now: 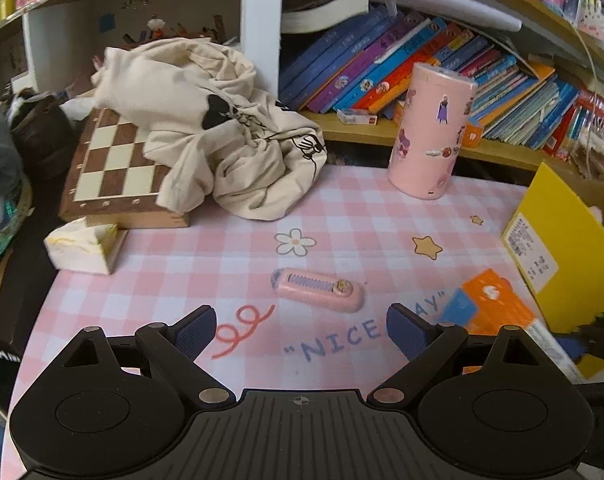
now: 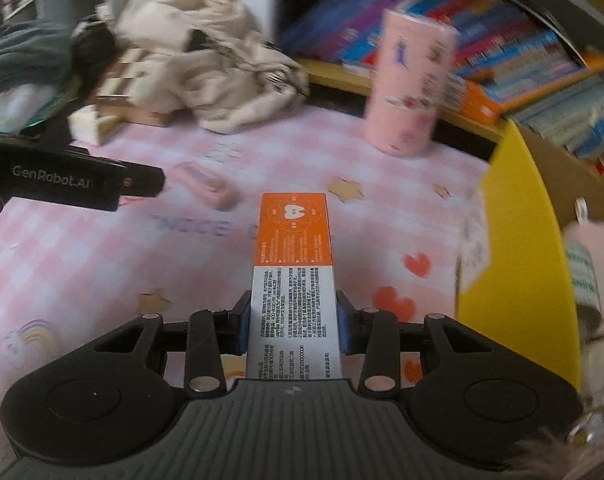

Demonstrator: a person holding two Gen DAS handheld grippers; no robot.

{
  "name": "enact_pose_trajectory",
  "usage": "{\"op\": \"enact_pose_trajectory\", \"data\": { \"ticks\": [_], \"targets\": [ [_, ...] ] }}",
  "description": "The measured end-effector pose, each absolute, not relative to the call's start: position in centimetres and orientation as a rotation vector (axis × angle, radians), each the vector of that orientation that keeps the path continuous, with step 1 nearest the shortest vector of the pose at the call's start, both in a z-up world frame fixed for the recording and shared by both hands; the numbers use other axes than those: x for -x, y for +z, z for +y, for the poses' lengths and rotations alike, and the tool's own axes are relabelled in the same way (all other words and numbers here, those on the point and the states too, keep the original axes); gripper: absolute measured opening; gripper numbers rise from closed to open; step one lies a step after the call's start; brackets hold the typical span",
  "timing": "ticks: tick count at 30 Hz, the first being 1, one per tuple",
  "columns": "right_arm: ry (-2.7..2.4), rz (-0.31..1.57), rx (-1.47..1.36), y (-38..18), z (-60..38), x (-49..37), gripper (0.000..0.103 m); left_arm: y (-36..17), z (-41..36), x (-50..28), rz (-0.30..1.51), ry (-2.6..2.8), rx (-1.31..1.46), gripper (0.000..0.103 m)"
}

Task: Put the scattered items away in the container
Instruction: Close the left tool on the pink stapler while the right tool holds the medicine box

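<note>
Our right gripper (image 2: 292, 326) clamps the orange-and-white toothpaste box (image 2: 292, 268) above the pink checked mat (image 2: 102, 260) beside the yellow container (image 2: 513, 240), while our left gripper (image 1: 302, 330) hangs wide open, empty, near the pink cutter (image 1: 317, 290).

Two close, downward-angled views, shared tablecloth (image 1: 333, 216)
</note>
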State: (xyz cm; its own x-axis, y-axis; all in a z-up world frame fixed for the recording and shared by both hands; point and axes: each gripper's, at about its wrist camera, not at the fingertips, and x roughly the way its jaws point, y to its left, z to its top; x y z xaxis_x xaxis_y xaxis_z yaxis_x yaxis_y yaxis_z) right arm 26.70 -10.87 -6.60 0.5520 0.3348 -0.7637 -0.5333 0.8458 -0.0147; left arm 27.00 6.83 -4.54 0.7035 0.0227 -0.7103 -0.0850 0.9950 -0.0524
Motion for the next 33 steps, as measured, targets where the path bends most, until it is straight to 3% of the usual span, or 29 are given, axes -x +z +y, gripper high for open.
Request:
{"op": "enact_pose_trajectory", "data": {
  "ticks": [24,30,33],
  "targets": [
    [0.510,0.881,0.214,-7.5,-11.1,-27.8,0.037,-9.2,5.5,-33.5,0.823,0.036,0.008,0.092],
    [0.512,0.883,0.214,-7.5,-11.2,-27.8,0.037,-10.0,5.5,-33.5,0.844,0.038,0.002,0.077],
    [0.510,0.881,0.219,-7.5,-11.1,-27.7,0.037,-9.9,5.9,-33.2,0.837,0.029,0.007,0.076]
  ]
}}
